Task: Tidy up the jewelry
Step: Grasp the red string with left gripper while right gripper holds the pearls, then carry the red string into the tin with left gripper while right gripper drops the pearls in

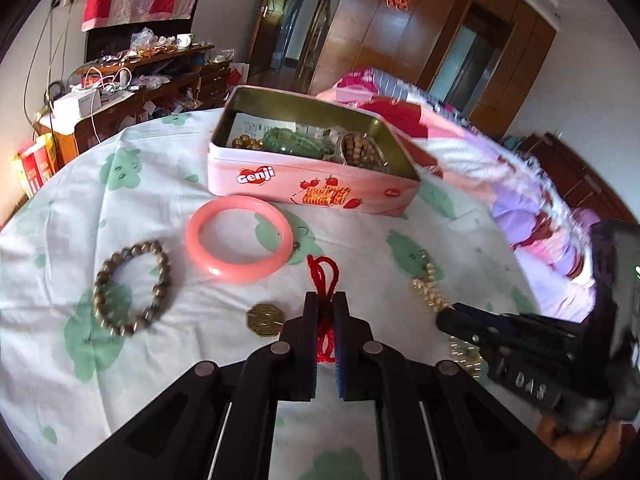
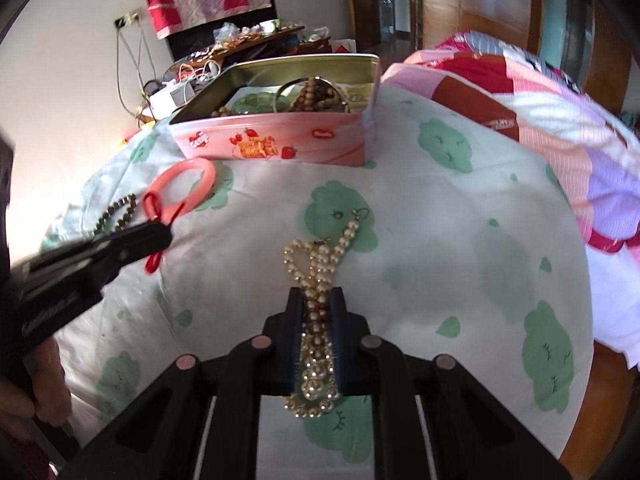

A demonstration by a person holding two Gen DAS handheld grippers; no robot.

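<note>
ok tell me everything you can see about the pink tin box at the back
The pink tin box is a rectangular biscuit tin, lid off, standing upright on the cloud-print sheet beyond the pink bangle. Its sides show a "Genji" logo, strawberries and wafers; the inside is bare gold-toned metal. It holds wooden beads, green jewelry, some brown beads and paper. Neither gripper touches it.

Red cord (image 1: 325, 280): mid part hidden betw. left gripper (image 1: 326, 304) jaws.
Pearl strand (image 2: 316, 272): centre hidden by right gripper (image 2: 316, 300) jaws.
Tin (image 1: 312, 184): contents jumbled, near wall hides lower layer; paper slip text too small to read.
Far dresser (image 1: 132, 92) clutter too small to tell.
Quilt (image 1: 500, 168) on right blurred.
</note>
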